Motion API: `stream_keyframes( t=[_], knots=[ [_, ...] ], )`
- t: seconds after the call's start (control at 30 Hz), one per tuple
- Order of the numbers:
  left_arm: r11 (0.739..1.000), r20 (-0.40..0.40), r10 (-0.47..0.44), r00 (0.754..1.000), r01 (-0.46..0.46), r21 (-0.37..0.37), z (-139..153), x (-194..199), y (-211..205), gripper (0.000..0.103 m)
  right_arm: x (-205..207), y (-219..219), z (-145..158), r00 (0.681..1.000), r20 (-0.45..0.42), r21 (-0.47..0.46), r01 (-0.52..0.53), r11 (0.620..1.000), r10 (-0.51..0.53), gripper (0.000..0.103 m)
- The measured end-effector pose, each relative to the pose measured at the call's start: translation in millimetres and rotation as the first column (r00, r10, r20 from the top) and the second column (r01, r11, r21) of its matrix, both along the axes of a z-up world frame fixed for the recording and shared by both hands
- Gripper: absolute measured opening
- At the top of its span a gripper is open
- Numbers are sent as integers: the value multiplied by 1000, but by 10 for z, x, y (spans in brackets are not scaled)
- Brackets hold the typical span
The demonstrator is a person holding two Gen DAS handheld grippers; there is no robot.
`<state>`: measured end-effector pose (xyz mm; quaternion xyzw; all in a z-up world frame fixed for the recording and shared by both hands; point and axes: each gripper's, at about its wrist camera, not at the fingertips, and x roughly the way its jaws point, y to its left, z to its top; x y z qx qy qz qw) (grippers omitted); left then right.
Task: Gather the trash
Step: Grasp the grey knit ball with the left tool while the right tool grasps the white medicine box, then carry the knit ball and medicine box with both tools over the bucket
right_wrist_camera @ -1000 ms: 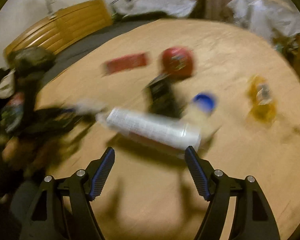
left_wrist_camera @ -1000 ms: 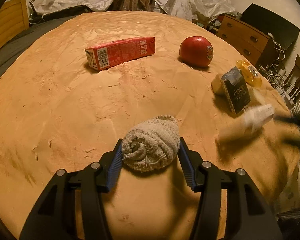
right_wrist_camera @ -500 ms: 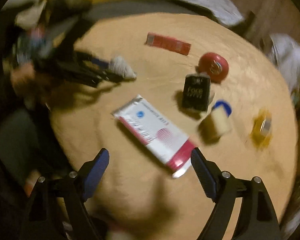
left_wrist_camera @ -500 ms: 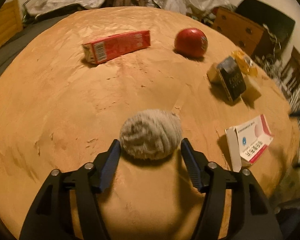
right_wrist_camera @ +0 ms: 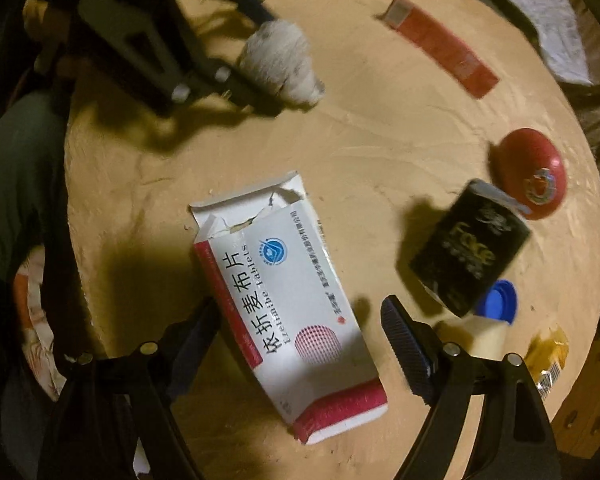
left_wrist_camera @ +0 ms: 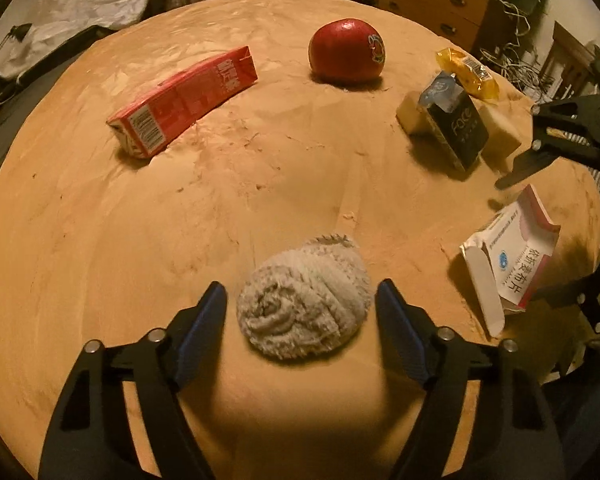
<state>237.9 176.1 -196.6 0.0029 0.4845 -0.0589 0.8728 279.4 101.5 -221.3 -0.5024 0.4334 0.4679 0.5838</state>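
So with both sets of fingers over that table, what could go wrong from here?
The right gripper is closing around the torn white tablet box; its open, ripped flap could crumple or slip free.
The left gripper is opening beside the rolled cloth, which may unroll.
The red apple could get mistaken for trash.
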Motion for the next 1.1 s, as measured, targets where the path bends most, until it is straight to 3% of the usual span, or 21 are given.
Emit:
stream_keyframes(
  t=[0.07,0.23,0.33,0.43,0.53,0.63,0.73,0.83,1.0,1.1],
  knots=[
    [1000,1,-9,1000,9,1,16,33,21,59,25,26,-38,1000,-31,-13,-5,1000,5,73],
    [998,10,-44,999,43,36,1,17,-59,52,70,8,-5,998,-53,13,25,1000,-25,64],
    [999,38,-14,999,13,29,12,-26,-61,46,45,-40,31,998,-30,46,56,997,-54,60],
    [999,71,28,997,-30,22,13,-102,-77,44,-28,-98,71,992,13,95,127,987,-129,58],
    [996,111,73,991,-78,36,32,-219,-135,44,-140,-271,131,967,17,179,247,952,-254,57],
    [988,162,140,977,-147,37,107,-348,-181,44,-224,-506,230,917,-15,296,385,874,-399,57],
    [977,225,196,955,-209,37,249,-517,-287,44,-304,-839,335,829,-89,424,533,733,-551,57],
    [966,304,222,926,-251,59,428,-688,-503,44,-503,-1207,480,720,-131,544,627,558,-682,57],
    [956,428,230,874,-286,70,731,-905,-937,44,-791,-1539,807,603,-140,686,631,362,-785,57],
    [952,488,240,839,-301,50,917,-1001,-1143,44,-1002,-1672,1004,557,-108,756,584,296,-824,58]
  ],
)
